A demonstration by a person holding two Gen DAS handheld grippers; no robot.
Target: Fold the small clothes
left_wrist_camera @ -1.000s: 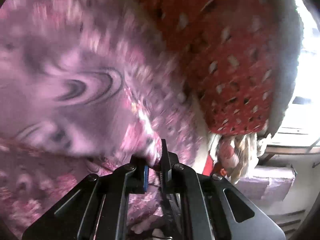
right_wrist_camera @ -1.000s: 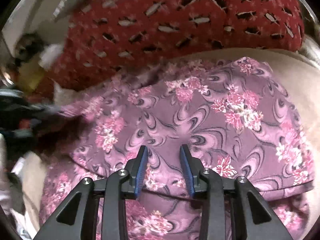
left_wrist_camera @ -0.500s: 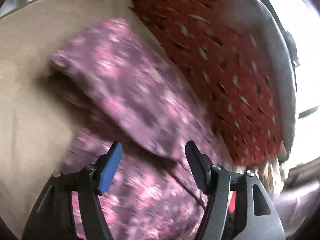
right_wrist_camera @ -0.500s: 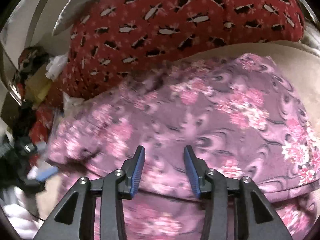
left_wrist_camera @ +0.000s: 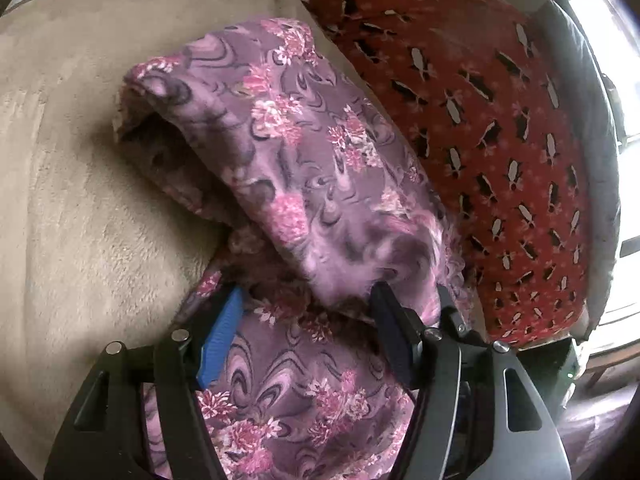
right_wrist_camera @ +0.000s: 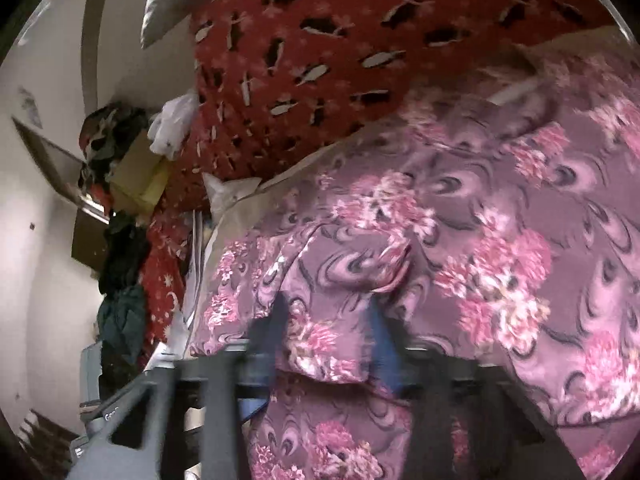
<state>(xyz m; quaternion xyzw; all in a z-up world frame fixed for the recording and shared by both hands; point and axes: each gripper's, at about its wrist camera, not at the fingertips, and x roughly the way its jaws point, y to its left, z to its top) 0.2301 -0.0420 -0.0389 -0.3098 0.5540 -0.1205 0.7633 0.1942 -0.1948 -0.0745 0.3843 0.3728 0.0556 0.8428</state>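
Observation:
A purple floral garment (left_wrist_camera: 304, 168) lies folded over itself on a beige blanket (left_wrist_camera: 80, 200). Its folded flap droops between the jaws of my left gripper (left_wrist_camera: 306, 304), which is open and holds nothing. The garment also fills the right wrist view (right_wrist_camera: 460, 248). My right gripper (right_wrist_camera: 326, 324) is open over it, with a fold of cloth between its blurred fingers, and another gripper's dark frame shows beside the left gripper's right finger (left_wrist_camera: 452, 312).
A red patterned cloth (left_wrist_camera: 480, 100) lies along the far side of the garment, also in the right wrist view (right_wrist_camera: 320, 52). A wall, a cardboard box (right_wrist_camera: 136, 176) and piled dark clothes (right_wrist_camera: 120, 260) are at the left.
My left gripper let go of the garment, opened wide and drew back. The flap it held dropped folded over the garment. My right gripper moved left over the cloth and stayed open.

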